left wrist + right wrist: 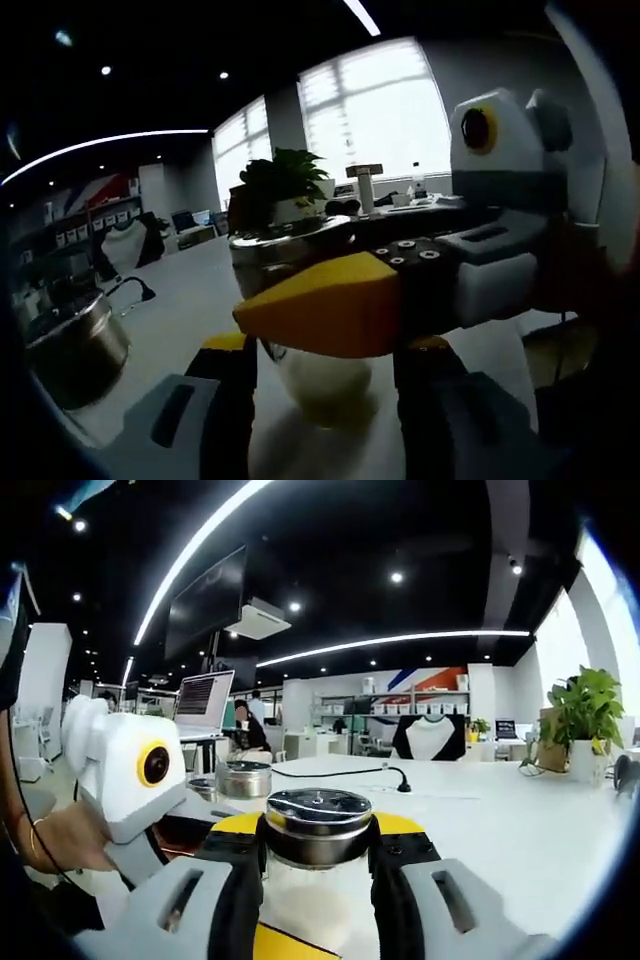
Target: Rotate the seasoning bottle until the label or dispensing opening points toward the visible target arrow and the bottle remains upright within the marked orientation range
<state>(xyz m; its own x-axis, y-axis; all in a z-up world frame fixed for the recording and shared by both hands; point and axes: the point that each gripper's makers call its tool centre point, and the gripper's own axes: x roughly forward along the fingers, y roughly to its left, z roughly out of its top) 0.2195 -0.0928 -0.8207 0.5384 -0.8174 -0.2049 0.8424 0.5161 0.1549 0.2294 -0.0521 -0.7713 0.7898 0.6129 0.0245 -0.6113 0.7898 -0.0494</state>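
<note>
Your right hand-held gripper (pixel 318 865) clamps its jaws on the seasoning bottle (pixel 318 830) standing upright on the white desk (pixel 520 830). Your left hand-held gripper (pixel 322 390) straddles the same bottle's glass body; whether it grips, you cannot tell.

glossy metal cap (pixel 318 815) on clear glass seasoning bottle (pixel 312 895)

I see a white counter (pixel 520 830) stretching ahead of my right claw (pixel 318 900). On it, a potted plant (pixel 585 720) stands far off to the claw's right, a black cable (pixel 350 772) runs beyond, and a steel pot (pixel 75 345) sits left of my left claw (pixel 320 400).
</note>
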